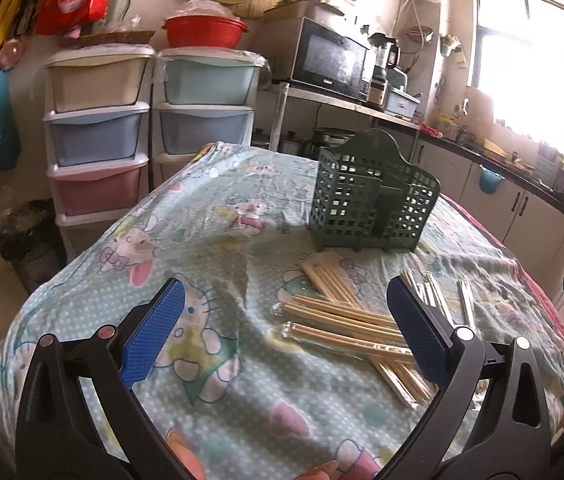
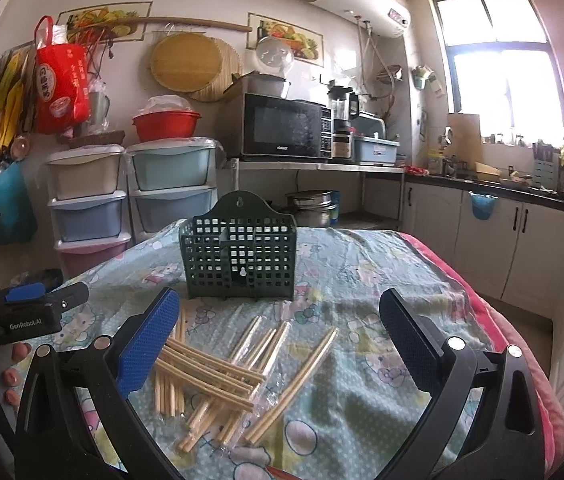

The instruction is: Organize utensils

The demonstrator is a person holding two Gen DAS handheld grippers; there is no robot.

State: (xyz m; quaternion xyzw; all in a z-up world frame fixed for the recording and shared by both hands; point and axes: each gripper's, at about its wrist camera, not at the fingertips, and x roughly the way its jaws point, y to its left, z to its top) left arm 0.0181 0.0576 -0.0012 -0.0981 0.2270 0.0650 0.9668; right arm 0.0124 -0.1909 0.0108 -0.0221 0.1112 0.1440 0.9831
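A dark green lattice utensil holder stands upright on the cartoon-print tablecloth. In front of it lies a loose pile of wooden chopsticks, some in clear plastic sleeves. My left gripper hovers open above the cloth, the pile just ahead of its right finger. My right gripper is open too, held over the pile with nothing between its fingers. The left gripper also shows at the left edge of the right wrist view.
Stacked pastel plastic drawers stand beyond the table's far left. A microwave sits on a metal shelf behind. Kitchen counter and white cabinets run along the right. A black bin stands on the floor at left.
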